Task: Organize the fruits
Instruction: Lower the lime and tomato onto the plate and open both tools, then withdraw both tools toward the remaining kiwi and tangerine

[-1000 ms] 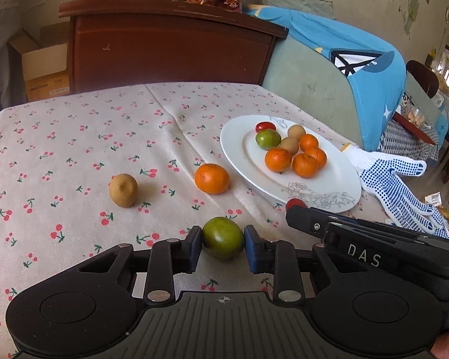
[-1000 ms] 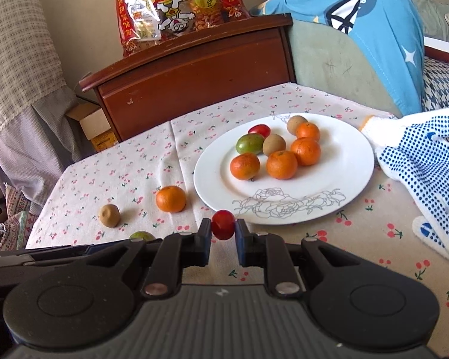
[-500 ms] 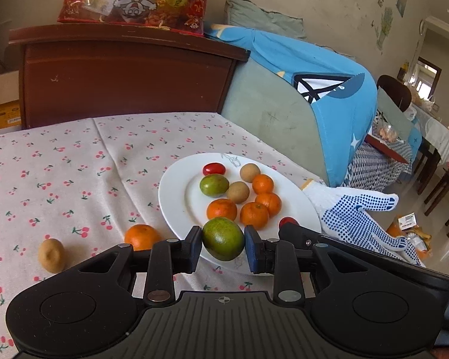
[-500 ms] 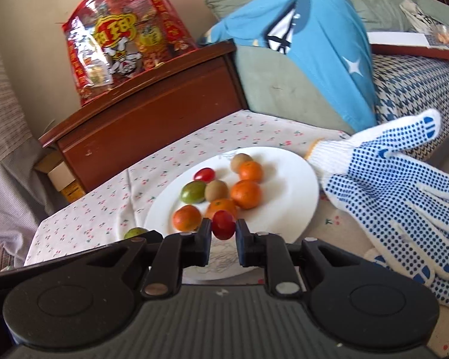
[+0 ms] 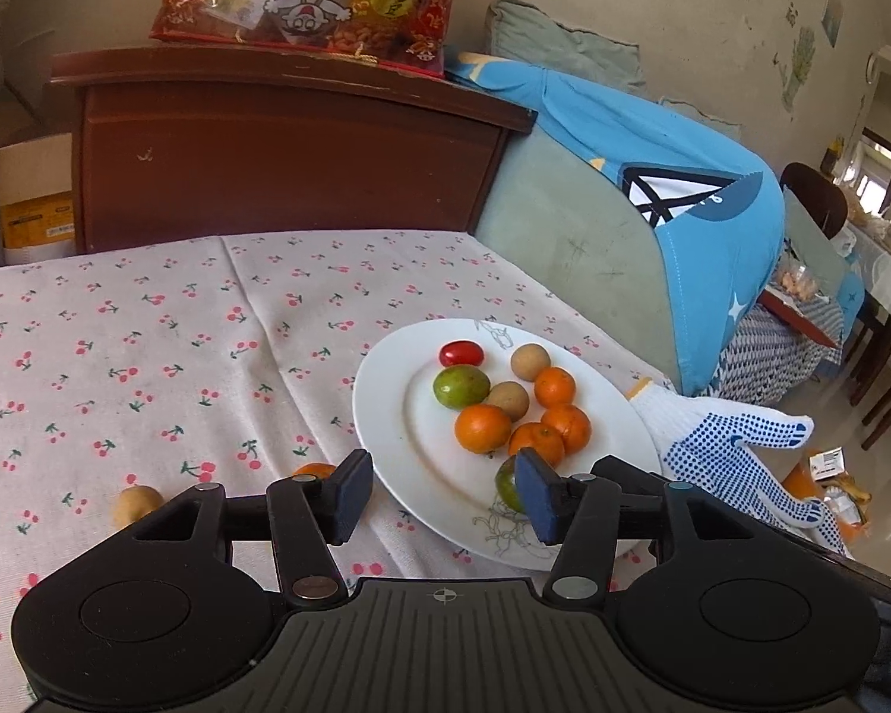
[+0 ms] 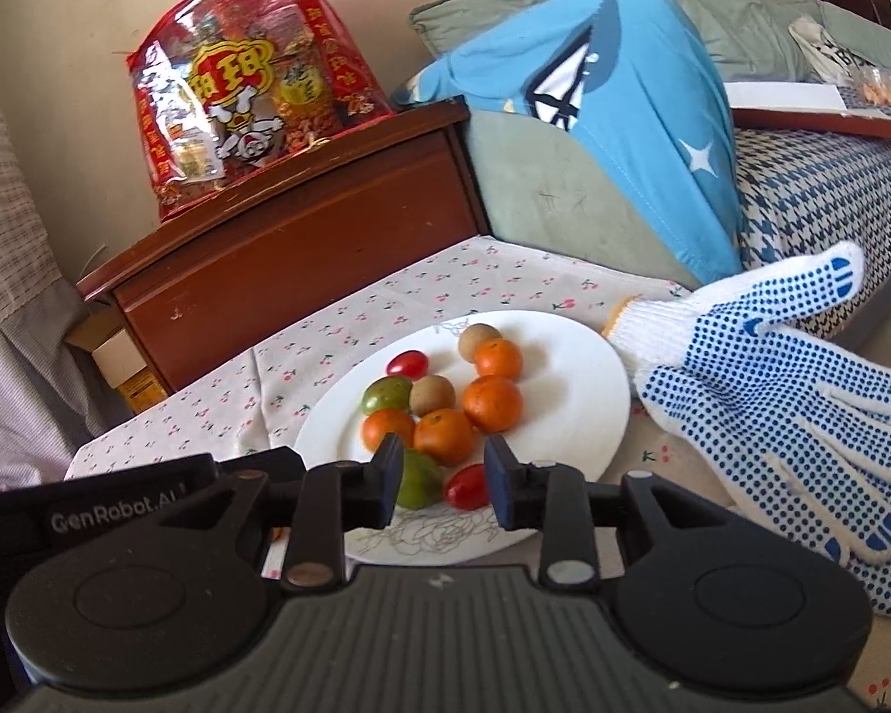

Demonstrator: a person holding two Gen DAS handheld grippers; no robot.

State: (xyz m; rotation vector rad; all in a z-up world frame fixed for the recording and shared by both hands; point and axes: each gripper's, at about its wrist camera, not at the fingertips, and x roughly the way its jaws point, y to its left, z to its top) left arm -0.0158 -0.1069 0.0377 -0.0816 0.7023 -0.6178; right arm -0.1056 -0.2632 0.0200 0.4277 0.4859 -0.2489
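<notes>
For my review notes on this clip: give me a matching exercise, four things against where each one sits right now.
Things:
1. white glove
2. snack bag
3. oranges
4. brown fruit

Places:
A. on the wooden cabinet
B. on the plate
C. on the cloth, left of the plate
D. on the cloth, right of the plate

Pairs: 1-D, 2-A, 3-B, 4-C

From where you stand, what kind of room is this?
Probably a lived-in home's living or dining room: a table under a cherry-print tablecloth bears a plate of fruit, a sofa draped with a blue garment stands beside it, and a red snack bag tops a wooden cabinet.
</notes>
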